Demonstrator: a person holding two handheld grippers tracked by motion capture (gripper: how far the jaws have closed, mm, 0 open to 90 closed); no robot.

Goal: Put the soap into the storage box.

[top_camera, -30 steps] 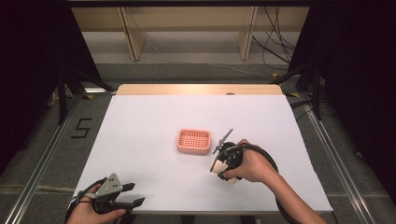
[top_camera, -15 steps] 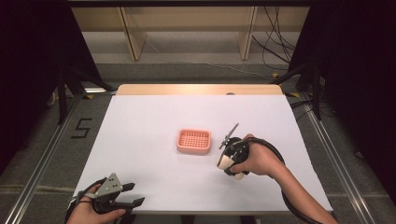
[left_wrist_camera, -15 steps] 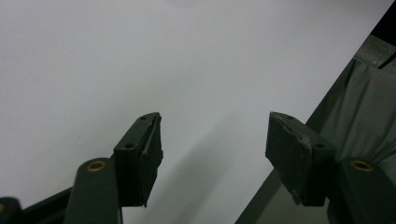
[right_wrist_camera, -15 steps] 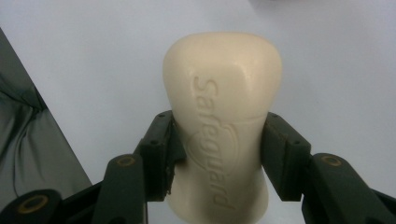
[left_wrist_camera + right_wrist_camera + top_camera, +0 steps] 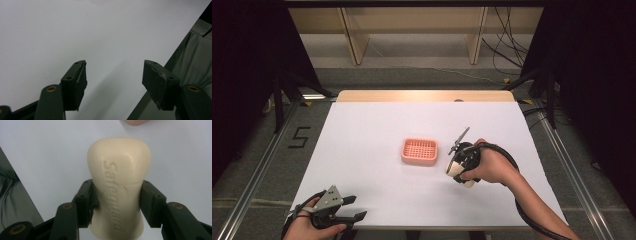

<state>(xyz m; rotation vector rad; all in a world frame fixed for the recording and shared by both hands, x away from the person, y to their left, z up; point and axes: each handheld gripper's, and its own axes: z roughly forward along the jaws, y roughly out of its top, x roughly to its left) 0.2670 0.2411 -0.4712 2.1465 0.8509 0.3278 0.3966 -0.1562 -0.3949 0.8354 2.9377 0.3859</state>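
Right gripper (image 5: 117, 202) clamps a cream, embossed soap bar (image 5: 119, 177).

A cream-coloured, rounded bar of soap (image 5: 119, 185) with "Safeguard" pressed into its face sits lengthwise between two black jaw pads, pinched at its narrower waist — the broader, rounded end points away over the white table (image 5: 372, 135). In the high view the bar (image 5: 455, 170) shows pale below the hand, right of centre, low over the tabletop. Just beside it, to the left, lies a pink rectangular plastic soap dish (image 5: 419, 151) with a gridded top — flat, apart from the bar.
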